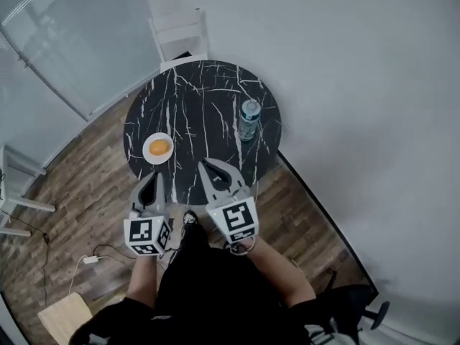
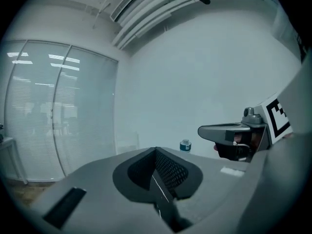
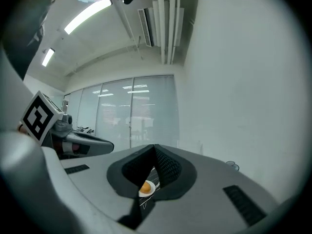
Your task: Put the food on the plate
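Note:
An orange round piece of food lies on a small white plate at the left edge of the round black marble table. My left gripper is shut and empty, held up in front of the table's near edge, just below the plate. My right gripper is shut and empty too, raised over the table's near rim. In the right gripper view the plate with the food shows through the gap under the closed jaws. The left gripper view looks level at the wall and at the right gripper.
A teal-topped bottle stands at the table's right side, its cap also showing in the left gripper view. A white chair stands behind the table. Glass partition at left, white wall at right, a cable and plug on the wood floor.

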A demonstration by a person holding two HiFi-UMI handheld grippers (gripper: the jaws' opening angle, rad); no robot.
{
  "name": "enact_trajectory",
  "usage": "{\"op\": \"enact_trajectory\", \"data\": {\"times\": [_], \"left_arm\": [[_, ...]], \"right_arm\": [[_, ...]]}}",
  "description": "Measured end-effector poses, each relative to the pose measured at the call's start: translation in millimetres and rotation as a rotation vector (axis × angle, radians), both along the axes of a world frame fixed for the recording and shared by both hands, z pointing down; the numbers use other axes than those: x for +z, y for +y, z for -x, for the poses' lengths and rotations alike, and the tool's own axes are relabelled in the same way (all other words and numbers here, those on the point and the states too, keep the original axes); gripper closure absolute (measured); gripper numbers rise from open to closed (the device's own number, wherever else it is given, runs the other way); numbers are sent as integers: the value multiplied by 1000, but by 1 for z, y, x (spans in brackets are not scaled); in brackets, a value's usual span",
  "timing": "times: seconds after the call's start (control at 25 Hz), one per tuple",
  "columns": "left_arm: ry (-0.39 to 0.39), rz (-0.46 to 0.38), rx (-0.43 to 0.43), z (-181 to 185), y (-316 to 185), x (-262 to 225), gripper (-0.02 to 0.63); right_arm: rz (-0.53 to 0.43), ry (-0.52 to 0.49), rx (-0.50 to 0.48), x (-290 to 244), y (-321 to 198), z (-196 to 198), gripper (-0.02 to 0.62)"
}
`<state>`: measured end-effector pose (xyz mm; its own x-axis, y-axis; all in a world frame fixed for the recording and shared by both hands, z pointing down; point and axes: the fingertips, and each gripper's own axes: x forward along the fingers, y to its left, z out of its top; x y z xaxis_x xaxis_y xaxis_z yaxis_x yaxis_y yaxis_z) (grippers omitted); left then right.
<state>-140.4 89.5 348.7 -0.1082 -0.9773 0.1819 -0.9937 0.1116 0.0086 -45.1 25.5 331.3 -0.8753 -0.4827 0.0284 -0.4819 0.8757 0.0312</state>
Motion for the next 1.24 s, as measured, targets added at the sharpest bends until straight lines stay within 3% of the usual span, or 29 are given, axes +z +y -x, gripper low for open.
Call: {"op": "enact_trajectory", "data": {"times": [0.24,0.52,1.24], "left_arm": [[3,-22,33,-41,24,-11,606],[11,-121,101,-77,22,-35,606],[-9,-130,106,-79,22,-50,606]], "right_arm": [[-46,-15,7,-19,23,-39,598],[-67,-26,35,-34,33,-70,598],[-95,-18,29,-41,46,-66,598]]}}
